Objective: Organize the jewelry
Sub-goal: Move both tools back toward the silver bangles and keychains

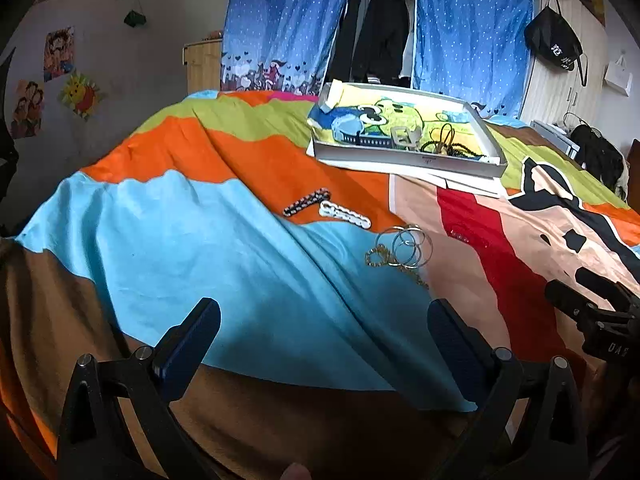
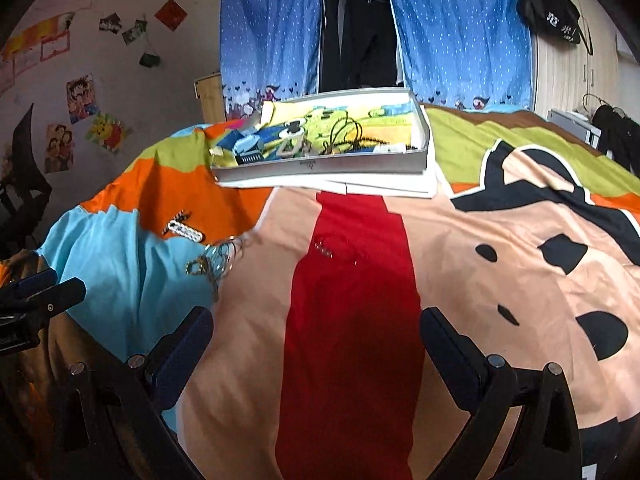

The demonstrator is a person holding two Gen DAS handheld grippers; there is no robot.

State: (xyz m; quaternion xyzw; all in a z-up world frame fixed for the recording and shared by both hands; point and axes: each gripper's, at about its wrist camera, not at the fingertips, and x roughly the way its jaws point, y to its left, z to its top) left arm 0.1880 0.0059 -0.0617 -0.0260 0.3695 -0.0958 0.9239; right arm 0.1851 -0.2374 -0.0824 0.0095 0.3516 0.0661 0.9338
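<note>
Left gripper (image 1: 322, 330) and right gripper (image 2: 316, 338) hovering wide open, holding nothing, over cartoon-print bedspread (image 1: 240, 264).

Lying loose nearby: silver hoop rings (image 1: 412, 246) touching gold chain (image 1: 380, 257); white hair clip (image 1: 345, 214) just beside black-and-white hair clip (image 1: 306, 201). Sitting beyond: shallow white tray (image 1: 404, 155) already holding dark bead strings (image 1: 456, 148). Risking, on judgement: snagging soft cloth with the pinch, dragging tangled chain along with rings, losing thin pieces in folds.

On the bedspread lie a black-and-white patterned hair clip (image 1: 306, 201) touching a white chain-link clip (image 1: 345, 214), and nearby silver hoops (image 1: 411, 245) overlapping a gold chain (image 1: 380, 257). A shallow white box (image 1: 404, 159) beyond holds dark beaded necklaces (image 1: 456, 149).
</note>
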